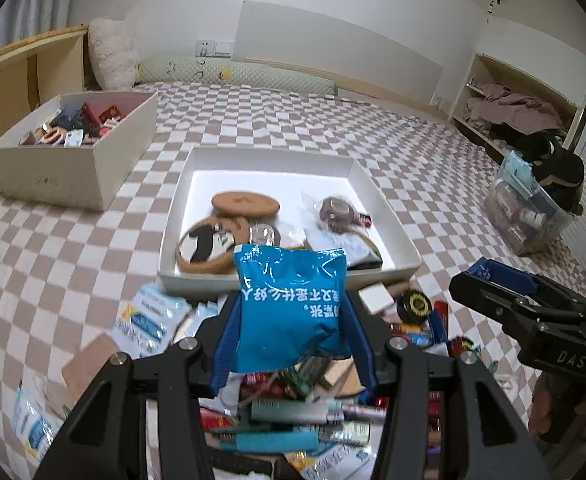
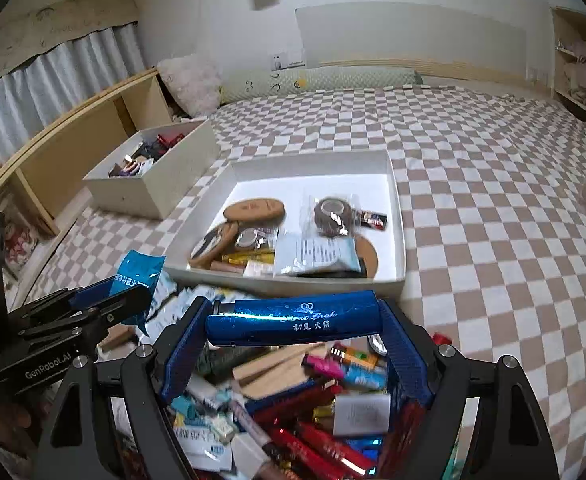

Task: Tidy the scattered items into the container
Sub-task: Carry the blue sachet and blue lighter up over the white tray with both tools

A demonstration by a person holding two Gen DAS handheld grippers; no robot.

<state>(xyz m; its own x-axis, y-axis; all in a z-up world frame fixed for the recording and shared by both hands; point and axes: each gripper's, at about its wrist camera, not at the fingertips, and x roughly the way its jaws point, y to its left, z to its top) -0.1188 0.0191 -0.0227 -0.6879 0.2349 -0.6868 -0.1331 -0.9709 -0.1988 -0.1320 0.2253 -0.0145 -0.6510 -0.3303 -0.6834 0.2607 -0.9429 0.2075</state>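
Just short of the near wall of the white tray (image 1: pixel 389 216), over the heap of scattered items (image 2: pixel 293 408): blue sachet (image 1: pixel 289 304), probably light, soft and crinkly, best pinched at mid-body as now, clamped upright in the left gripper (image 1: pixel 291 316). Beside it, equally short of the tray: blue metallic lighter (image 2: pixel 293 320), seemingly stiff, slick and small, gripped end to end crosswise in the right gripper (image 2: pixel 293 344). Both grippers angled downward toward the tray.

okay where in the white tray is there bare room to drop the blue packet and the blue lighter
The white tray is bare along its far wall and far left corner, behind the cork coaster. Its near half is crowded.
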